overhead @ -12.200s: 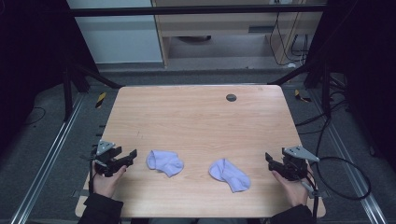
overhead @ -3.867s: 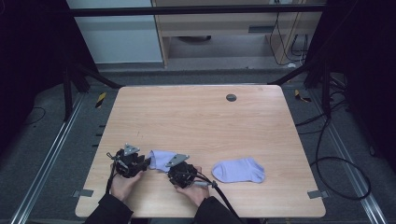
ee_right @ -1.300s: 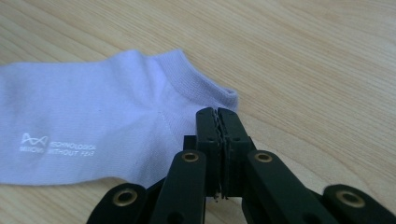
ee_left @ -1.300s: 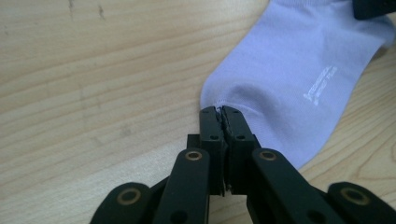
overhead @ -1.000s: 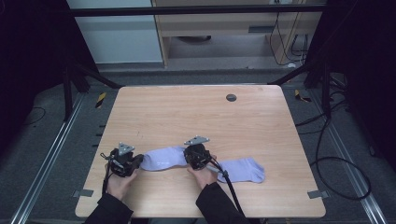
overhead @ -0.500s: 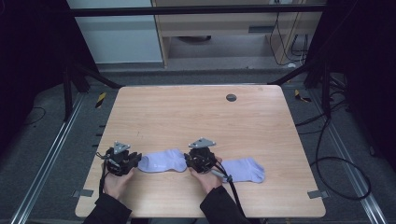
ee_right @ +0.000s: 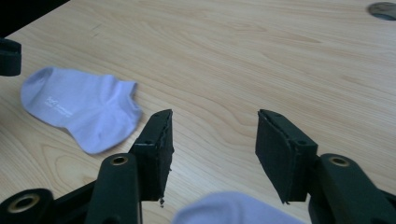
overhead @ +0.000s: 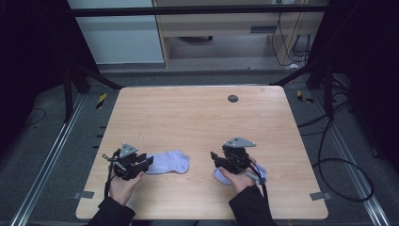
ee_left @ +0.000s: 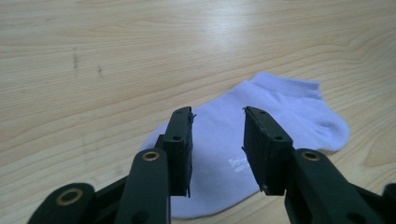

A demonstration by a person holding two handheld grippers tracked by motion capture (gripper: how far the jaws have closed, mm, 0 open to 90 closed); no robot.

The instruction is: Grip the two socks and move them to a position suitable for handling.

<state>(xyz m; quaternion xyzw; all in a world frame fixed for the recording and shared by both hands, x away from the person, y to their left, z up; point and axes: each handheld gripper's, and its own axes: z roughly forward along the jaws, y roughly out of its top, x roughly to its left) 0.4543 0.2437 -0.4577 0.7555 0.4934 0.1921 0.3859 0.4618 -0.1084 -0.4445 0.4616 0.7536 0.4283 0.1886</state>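
Observation:
Two pale lilac ankle socks lie on the wooden table (overhead: pixel 197 117). The left sock (overhead: pixel 168 162) (ee_left: pixel 285 105) (ee_right: pixel 79 107) is spread flat, toe to the right. My left gripper (overhead: pixel 147 162) (ee_left: pixel 217 114) is open, its jaws hovering over the sock's cuff end with nothing pinched. My right gripper (overhead: pixel 216 159) (ee_right: pixel 214 116) is open above bare wood, a short gap right of that sock. The second sock (overhead: pixel 220 176) (ee_right: pixel 224 210) lies under my right hand, mostly hidden.
A dark round grommet (overhead: pixel 232 98) (ee_right: pixel 384 9) sits in the table near its far edge. A black cable (overhead: pixel 256 176) trails from the right gripper toward the near edge. Dark frame legs and floor cables surround the table.
My right gripper has let go of the left sock's toe end and moved right, over the second sock. The left sock now lies slack and shorter. The left gripper has shifted slightly right.

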